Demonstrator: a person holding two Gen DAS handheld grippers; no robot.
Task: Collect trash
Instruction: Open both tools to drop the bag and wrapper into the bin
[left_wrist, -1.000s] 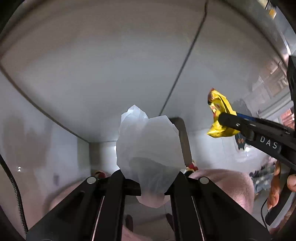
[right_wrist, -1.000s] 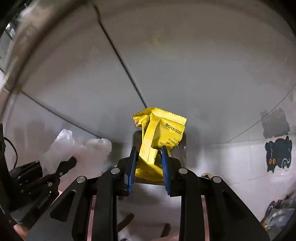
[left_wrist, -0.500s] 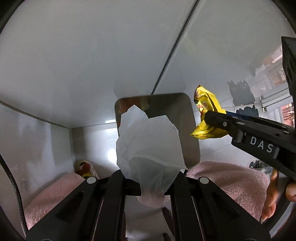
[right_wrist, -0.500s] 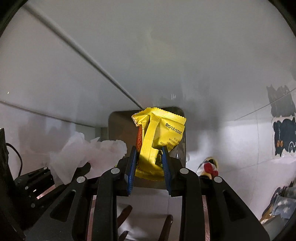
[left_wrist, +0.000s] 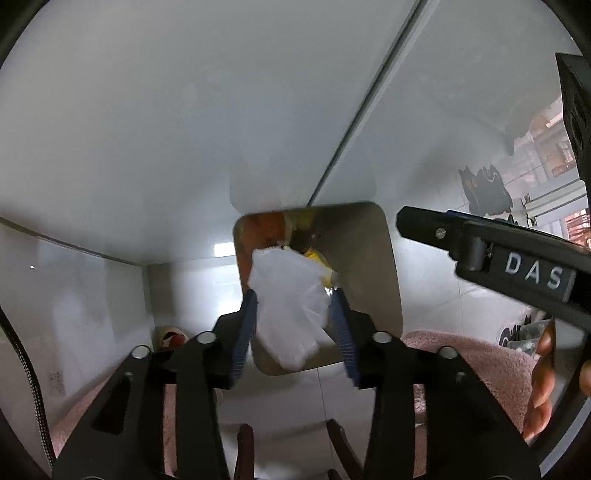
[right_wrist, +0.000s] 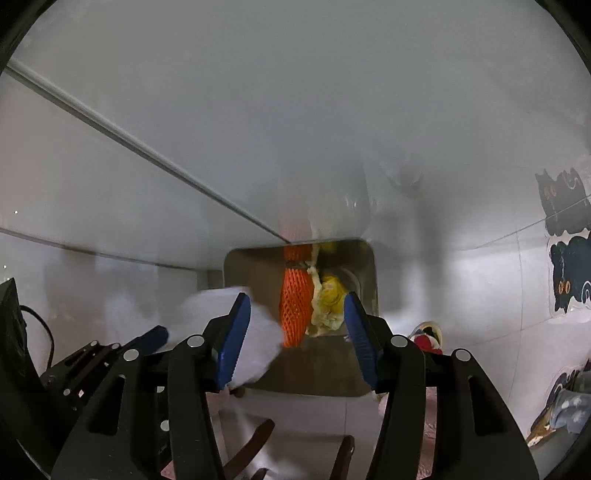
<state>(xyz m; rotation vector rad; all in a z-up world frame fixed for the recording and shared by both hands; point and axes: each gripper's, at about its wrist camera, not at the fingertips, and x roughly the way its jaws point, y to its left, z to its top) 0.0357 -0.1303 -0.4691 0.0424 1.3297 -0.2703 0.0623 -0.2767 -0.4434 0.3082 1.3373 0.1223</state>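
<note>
Steel bin sits straight below both grippers. Left gripper is opening, the white tissue loose between its spreading pads over the bin. Right gripper is opening too, nothing between its jaws; yellow wrapper lies in the bin beside orange netting.

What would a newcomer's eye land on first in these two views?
The metal bin in the middle of both views, with orange foam netting and yellow wrapper inside. Next, the white tissue dropping between the opening jaws of the left gripper; the right gripper above the bin is opening too, nothing between its pads.
</note>
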